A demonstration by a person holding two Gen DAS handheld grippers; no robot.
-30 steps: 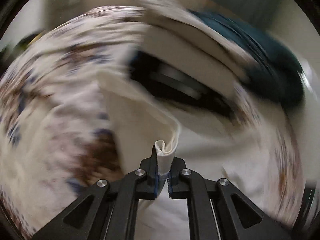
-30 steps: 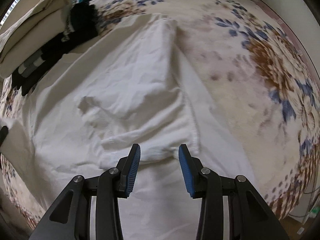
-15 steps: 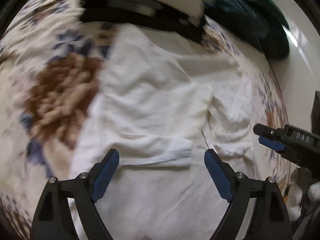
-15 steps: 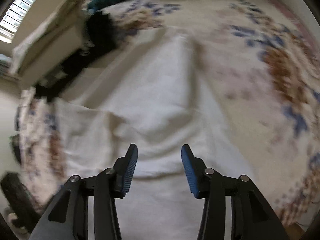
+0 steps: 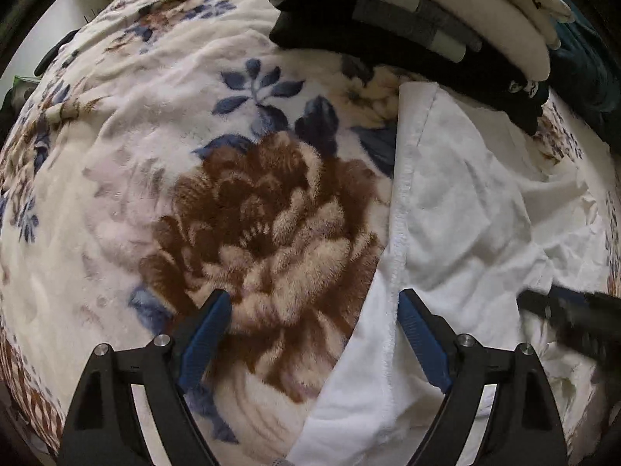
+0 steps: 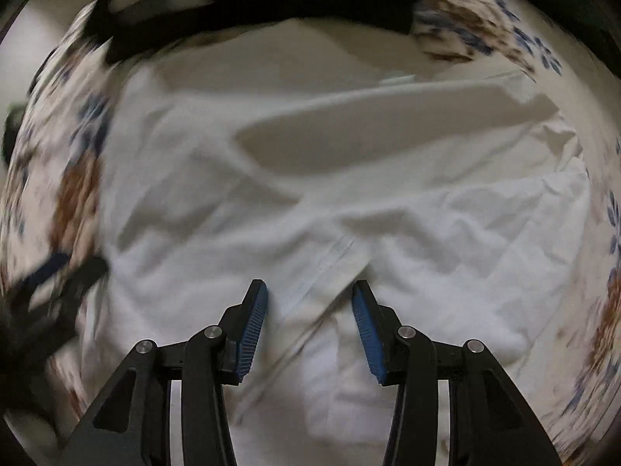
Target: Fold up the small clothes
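White garment [image 5: 465,209] lies spread flat on a floral fleece blanket [image 5: 174,163], its stitched hem edge running down between the fingers of the left gripper [image 5: 314,334]. Left gripper's jaws have just been opening; they stand wide, clasping nothing, brown flower print beneath its left finger. Right gripper [image 6: 310,318] hangs over the garment's middle, jaws having just been opening, parted, a creased seam below them, nothing pinched. Folded dark clothes [image 5: 388,27] are stacked beyond the garment's far edge.
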